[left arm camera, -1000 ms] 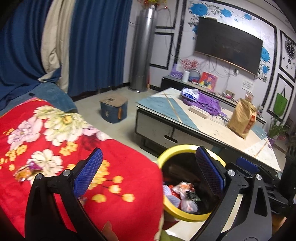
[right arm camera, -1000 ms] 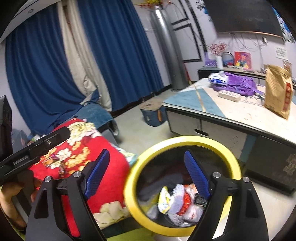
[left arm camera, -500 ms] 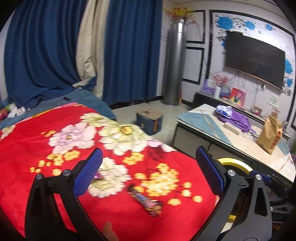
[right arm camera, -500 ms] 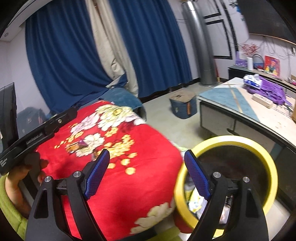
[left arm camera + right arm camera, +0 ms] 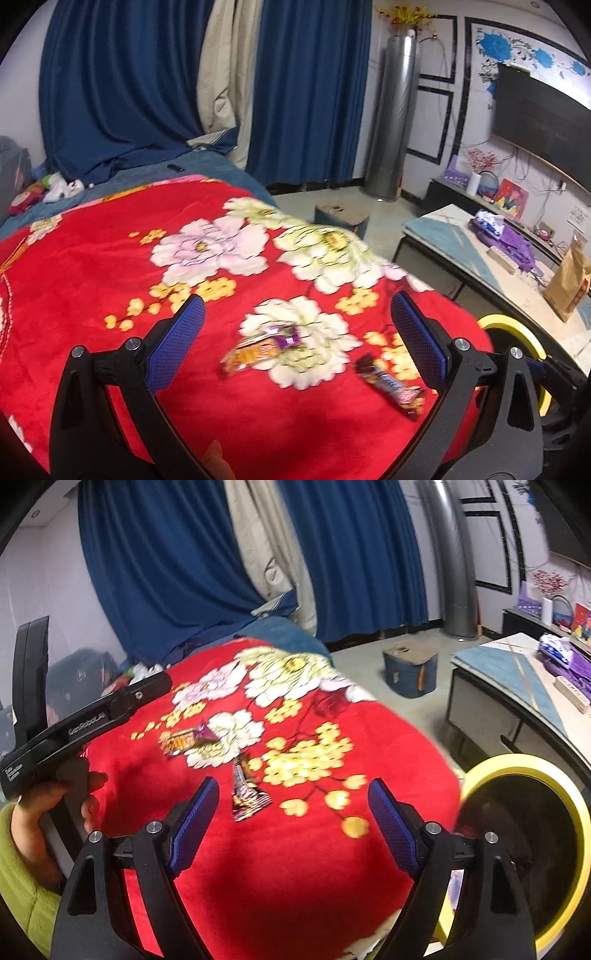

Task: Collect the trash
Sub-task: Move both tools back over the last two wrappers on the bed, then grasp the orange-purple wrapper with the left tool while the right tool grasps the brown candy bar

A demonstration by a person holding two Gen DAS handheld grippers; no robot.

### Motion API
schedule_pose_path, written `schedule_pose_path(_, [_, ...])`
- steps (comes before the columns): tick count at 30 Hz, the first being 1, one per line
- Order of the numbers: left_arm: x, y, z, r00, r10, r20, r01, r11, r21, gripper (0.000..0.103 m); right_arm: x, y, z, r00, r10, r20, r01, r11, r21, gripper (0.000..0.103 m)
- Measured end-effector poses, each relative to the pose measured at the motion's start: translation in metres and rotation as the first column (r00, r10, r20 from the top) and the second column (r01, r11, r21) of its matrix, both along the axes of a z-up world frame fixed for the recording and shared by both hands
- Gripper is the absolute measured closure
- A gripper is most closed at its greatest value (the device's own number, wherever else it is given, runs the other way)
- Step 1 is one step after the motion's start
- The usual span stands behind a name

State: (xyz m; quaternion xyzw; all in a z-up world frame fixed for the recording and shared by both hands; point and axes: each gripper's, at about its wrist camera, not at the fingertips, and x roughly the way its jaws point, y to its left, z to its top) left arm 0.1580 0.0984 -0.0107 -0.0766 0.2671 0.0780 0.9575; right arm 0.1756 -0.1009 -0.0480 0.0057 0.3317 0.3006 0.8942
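Left gripper: black frame with blue textured pads, jaws spread wide with nothing between the pads, tilted down over the bed at the bottom of the left wrist view.
Right gripper: same build, jaws wide and empty, angled down at the bottom of the right wrist view.
Left hand: at the lower left of the right wrist view, wrapped round the black handle of its gripper, a lime-green fleece sleeve at the wrist.
Orange and purple snack wrapper: flat on a white flower of the blanket, centre of the left wrist view, just ahead of the left gripper's open jaws, touching neither pad.
Dark brown candy-bar wrapper: lower right of centre, near the orange one but apart from it; in the right wrist view it lies just ahead of the right gripper's left pad.
Red plush blanket with white and yellow flowers: covers the bed beneath both wrappers.
Round black bin with a yellow rim: right edge of the frame, just beside the bed.
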Motion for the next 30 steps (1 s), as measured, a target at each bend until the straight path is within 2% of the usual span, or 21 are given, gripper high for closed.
schedule_pose_path(8, [0.007,0.035,-0.026,0.997,0.019,-0.08,-0.027,0.995,-0.099,0.011,0.012,0.043,-0.021,0.996,0.086,-0.028,-0.088,0.992,-0.086,0.023])
schedule_pose_path(10, [0.01,0.039,-0.032,0.995,0.01,-0.097,-0.022,0.992,-0.121,0.014,0.018,0.052,-0.026,0.994,0.098,-0.046,-0.102,0.99,-0.094,0.024])
schedule_pose_path(12, [0.013,0.041,-0.038,0.993,0.004,-0.115,-0.02,0.99,-0.14,0.024,0.023,0.06,-0.032,0.992,0.107,-0.06,-0.113,0.988,-0.106,0.031])
schedule_pose_path(13, [0.014,0.042,-0.04,0.992,0.002,-0.124,-0.021,0.989,-0.148,0.025,0.024,0.063,-0.034,0.992,0.111,-0.066,-0.117,0.987,-0.108,0.033])
schedule_pose_path(15, [0.016,0.045,-0.046,0.991,-0.001,-0.137,-0.022,0.986,-0.167,0.031,0.025,0.067,-0.039,0.991,0.113,-0.071,-0.12,0.986,-0.119,0.046])
schedule_pose_path(17, [0.017,0.048,-0.05,0.988,-0.003,-0.155,-0.027,0.982,-0.187,0.032,0.023,0.068,-0.042,0.992,0.103,-0.07,-0.111,0.986,-0.123,0.055])
schedule_pose_path(20, [0.021,0.052,-0.058,0.981,-0.002,-0.192,-0.039,0.977,-0.208,0.048,0.02,0.064,-0.044,0.994,0.094,-0.06,-0.101,0.988,-0.118,0.074])
schedule_pose_path(22, [0.022,0.053,-0.062,0.977,-0.002,-0.214,-0.045,0.975,-0.216,0.059,0.018,0.061,-0.044,0.994,0.093,-0.064,-0.1,0.989,-0.109,0.074])
schedule_pose_path(27, [0.023,0.05,-0.067,0.972,-0.029,-0.235,-0.025,0.974,-0.224,0.096,0.009,0.052,-0.04,0.993,0.096,-0.074,-0.102,0.991,-0.082,0.074])
schedule_pose_path(30, [0.021,0.042,-0.063,0.973,-0.064,-0.222,0.016,0.977,-0.212,0.098,0.007,0.049,-0.039,0.992,0.095,-0.079,-0.101,0.993,-0.067,0.074])
